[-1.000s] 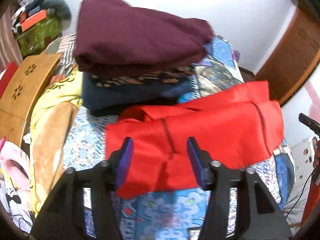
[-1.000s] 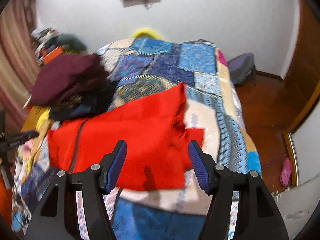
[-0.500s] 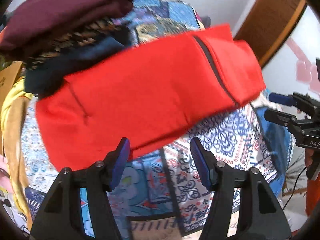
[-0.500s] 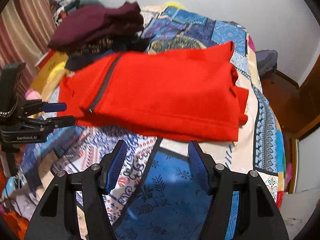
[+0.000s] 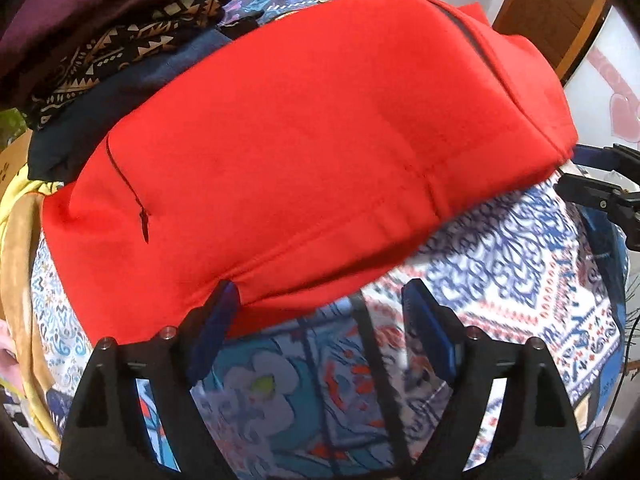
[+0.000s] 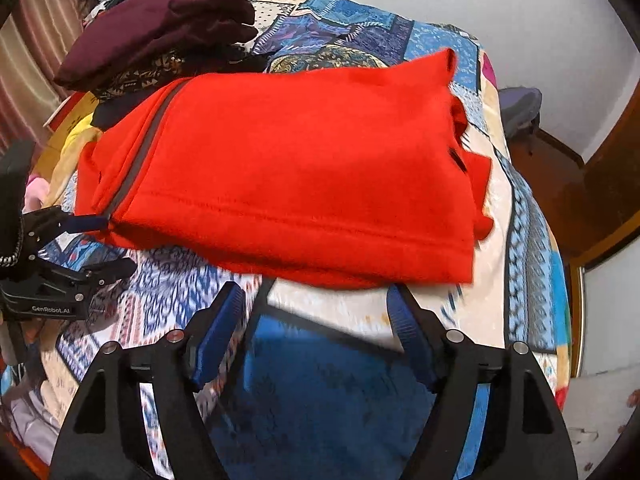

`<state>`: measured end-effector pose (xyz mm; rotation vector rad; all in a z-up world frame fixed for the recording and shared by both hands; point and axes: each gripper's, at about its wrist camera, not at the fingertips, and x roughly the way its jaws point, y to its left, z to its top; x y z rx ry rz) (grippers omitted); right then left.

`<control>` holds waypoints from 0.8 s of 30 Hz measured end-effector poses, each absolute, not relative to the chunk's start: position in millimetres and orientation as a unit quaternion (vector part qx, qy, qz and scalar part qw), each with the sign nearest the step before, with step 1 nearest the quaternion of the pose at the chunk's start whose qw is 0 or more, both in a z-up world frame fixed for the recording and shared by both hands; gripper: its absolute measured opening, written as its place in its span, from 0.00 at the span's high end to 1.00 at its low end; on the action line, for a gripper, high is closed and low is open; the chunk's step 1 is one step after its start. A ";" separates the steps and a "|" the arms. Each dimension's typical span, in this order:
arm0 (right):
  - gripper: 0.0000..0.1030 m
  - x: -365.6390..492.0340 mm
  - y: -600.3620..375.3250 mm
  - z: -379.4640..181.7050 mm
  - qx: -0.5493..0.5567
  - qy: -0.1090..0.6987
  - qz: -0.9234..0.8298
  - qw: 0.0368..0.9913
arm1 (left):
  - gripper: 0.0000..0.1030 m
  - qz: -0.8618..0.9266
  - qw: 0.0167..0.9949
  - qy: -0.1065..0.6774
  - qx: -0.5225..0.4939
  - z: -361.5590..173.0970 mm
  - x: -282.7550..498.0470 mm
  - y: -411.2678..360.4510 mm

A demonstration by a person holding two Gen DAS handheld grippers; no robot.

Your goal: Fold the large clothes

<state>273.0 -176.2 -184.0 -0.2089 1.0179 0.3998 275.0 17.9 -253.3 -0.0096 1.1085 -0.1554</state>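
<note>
A red fleece garment [image 5: 304, 136], folded into a thick soft rectangle, lies on the bed's patchwork quilt [image 6: 320, 392]. Both the left hand-held gripper [image 5: 320, 316] and the right hand-held gripper [image 6: 316, 316] hover at its near hem, jaws wide, holding nothing. Folded dark clothes [image 6: 156, 36] are stacked at far left.

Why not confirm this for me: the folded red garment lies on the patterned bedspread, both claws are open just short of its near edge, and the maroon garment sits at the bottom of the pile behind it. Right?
One thing is wrong: the maroon garment sits on top of the pile, not at the bottom, as the right wrist view shows. The rest holds: the red garment lies folded on the patterned bedspread, and the left claw and right claw are open near its edge.
</note>
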 end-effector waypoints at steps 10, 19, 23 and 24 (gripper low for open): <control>0.30 305.5 -169.8 -144.4 -0.095 0.422 0.186 0.882 | 0.19 -0.007 0.873 0.484 0.057 -218.7 310.8 50.8; 0.30 355.5 -167.9 -120.3 -0.091 0.406 0.178 0.892 | 0.18 -0.010 0.901 0.432 0.034 -167.3 339.6 72.8; 0.31 350.6 -183.9 -112.4 -0.064 0.398 0.196 0.894 | 0.18 0.023 0.906 0.421 0.031 -164.3 340.8 89.1; 0.31 349.1 -187.7 -111.5 -0.062 0.402 0.197 0.892 | 0.18 0.028 0.902 0.429 0.025 -166.9 340.6 96.5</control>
